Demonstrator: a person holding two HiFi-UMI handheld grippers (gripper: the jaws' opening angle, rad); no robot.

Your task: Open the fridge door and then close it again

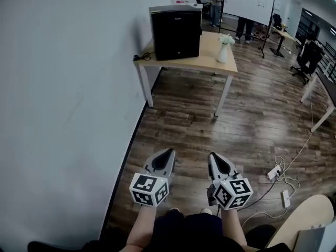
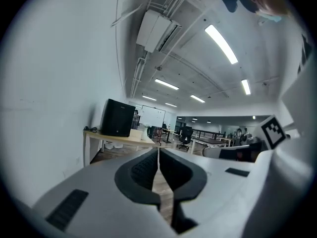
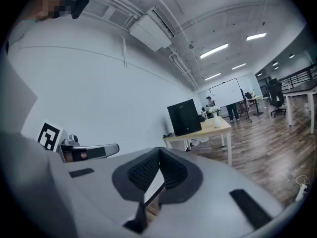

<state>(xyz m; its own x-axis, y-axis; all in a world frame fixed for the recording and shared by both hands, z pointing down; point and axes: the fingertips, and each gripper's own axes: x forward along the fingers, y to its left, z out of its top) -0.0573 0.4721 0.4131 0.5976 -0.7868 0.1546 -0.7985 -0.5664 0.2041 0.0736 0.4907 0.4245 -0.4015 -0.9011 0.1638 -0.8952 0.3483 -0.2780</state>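
Note:
The black mini fridge [image 1: 176,33] stands with its door closed on a light wooden table [image 1: 210,63], far across the room against the white wall. It also shows small in the left gripper view as the fridge [image 2: 118,118] and in the right gripper view as the fridge [image 3: 184,117]. My left gripper [image 1: 170,150] and right gripper [image 1: 212,155] are held side by side close to my body, pointing toward the fridge, a long way short of it. The left gripper [image 2: 158,149] is shut with nothing between its jaws. So is the right gripper [image 3: 159,149].
A white vase of flowers [image 1: 224,49] stands on the table right of the fridge. A power strip and cables [image 1: 274,173] lie on the wood floor at right. A whiteboard [image 1: 248,3], standing people, an office chair [image 1: 307,56] and further desks fill the back.

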